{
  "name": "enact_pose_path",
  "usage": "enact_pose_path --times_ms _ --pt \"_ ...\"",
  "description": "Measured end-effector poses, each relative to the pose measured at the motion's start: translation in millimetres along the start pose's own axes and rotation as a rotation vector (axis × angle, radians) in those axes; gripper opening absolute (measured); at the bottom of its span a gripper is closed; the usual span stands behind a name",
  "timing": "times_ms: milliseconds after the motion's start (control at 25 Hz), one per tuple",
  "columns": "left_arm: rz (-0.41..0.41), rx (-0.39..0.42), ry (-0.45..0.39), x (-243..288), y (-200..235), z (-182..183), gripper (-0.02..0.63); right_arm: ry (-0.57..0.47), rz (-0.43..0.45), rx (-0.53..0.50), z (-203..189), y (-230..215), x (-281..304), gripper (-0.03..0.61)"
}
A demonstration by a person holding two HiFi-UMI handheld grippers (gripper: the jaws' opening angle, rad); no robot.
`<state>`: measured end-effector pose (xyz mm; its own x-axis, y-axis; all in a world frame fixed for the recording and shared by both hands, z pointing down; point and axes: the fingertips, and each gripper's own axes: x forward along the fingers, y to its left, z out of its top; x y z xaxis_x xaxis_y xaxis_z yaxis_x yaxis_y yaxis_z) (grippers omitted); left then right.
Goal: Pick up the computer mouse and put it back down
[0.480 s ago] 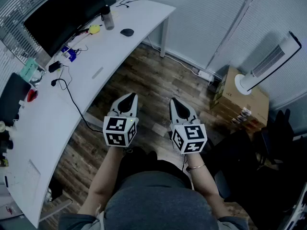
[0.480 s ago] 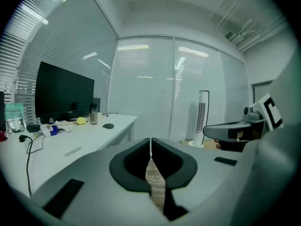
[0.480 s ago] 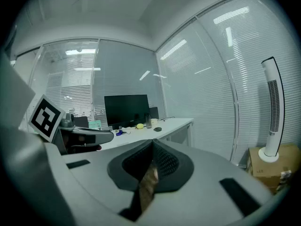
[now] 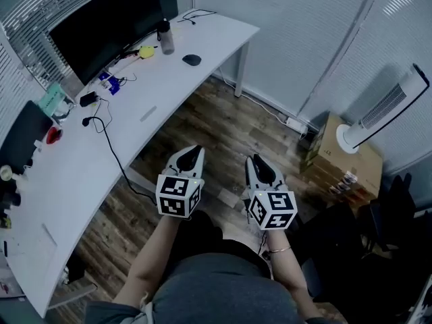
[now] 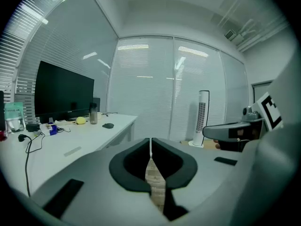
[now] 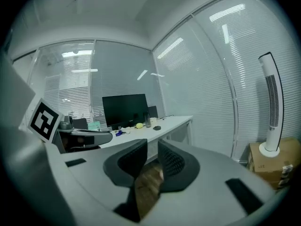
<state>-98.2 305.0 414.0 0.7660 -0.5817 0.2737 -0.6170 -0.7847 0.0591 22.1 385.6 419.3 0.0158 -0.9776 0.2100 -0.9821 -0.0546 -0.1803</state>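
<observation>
White curved tabletop carries the computer mouse near its far end, untouched and well apart from the left tool, jaws together and empty, and the right tool, jaws slightly apart and empty, so everything apparently remains.

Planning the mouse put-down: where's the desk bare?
Bare: the desk's front edge from the mouse to the grey strip, and the corner right of the mouse. Crowded: below the monitor, with bottle and cables.
</observation>
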Motion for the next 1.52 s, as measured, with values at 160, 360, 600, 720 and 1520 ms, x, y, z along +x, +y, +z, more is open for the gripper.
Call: enact_pose_path --times_ms 160,360,600,720,1520 --pt "0.018 -0.006 -0.004 4 4 2 0.031 0.010 0.029 0.001 0 -1 7 0.087" --pt "0.038 -0.018 0.002 13 16 3 0.031 0.027 0.080 0.009 1 1 25 0.130" --pt "0.052 -0.048 0.018 34 49 -4 0.032 0.056 0.111 0.012 -2 6 67 0.170" --pt "0.054 -0.065 0.021 54 68 -4 0.032 0.074 0.118 0.005 -1 3 94 0.178" --pt "0.124 -0.142 0.050 193 247 32 0.033 0.185 0.184 -0.046 40 2 333 0.199"
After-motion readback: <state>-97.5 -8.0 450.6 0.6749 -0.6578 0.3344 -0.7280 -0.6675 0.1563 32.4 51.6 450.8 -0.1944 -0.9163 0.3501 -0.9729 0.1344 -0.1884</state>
